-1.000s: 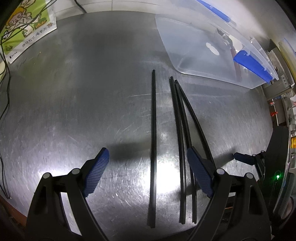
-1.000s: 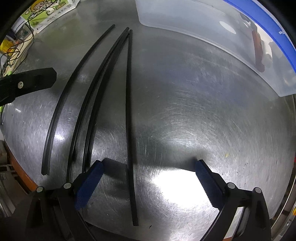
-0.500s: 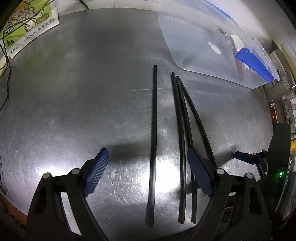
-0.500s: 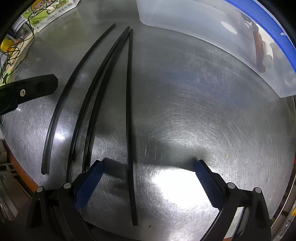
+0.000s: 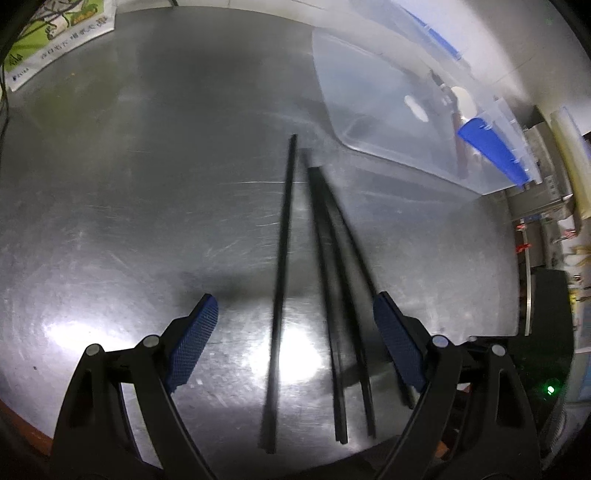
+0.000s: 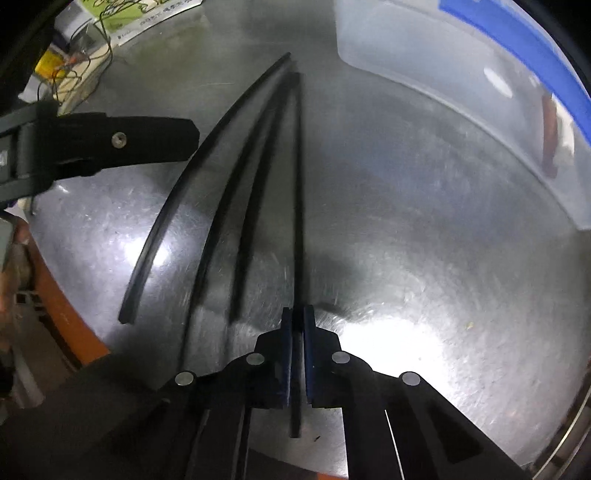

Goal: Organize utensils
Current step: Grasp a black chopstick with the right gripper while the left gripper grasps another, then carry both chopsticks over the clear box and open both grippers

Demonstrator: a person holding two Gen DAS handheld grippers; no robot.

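Several long black chopsticks lie side by side on the steel table. In the right wrist view my right gripper (image 6: 297, 321) points down, its jaws closing, and both blue pads press on the rightmost chopstick (image 6: 298, 184) near its close end. Two more chopsticks (image 6: 255, 206) and a separate one (image 6: 166, 210) lie to its left. My left gripper (image 5: 294, 299) stands open over the table, with the separate chopstick (image 5: 282, 258) and the other chopsticks (image 5: 327, 266) lying between its fingers, untouched. One finger of the left gripper (image 6: 110, 142) shows in the right wrist view.
A clear plastic bin (image 5: 388, 110) with blue latches stands at the back right, also the bin (image 6: 461, 96) in the right wrist view, holding a utensil with a reddish handle (image 6: 550, 140). A printed green sheet (image 5: 55, 33) and cables lie at the back left. The orange table edge (image 6: 62, 306) is near.
My right gripper's jaws went from wide open to closed on the rightmost chopstick. The left gripper stayed open and tilted slightly; the chopsticks look blurred now.
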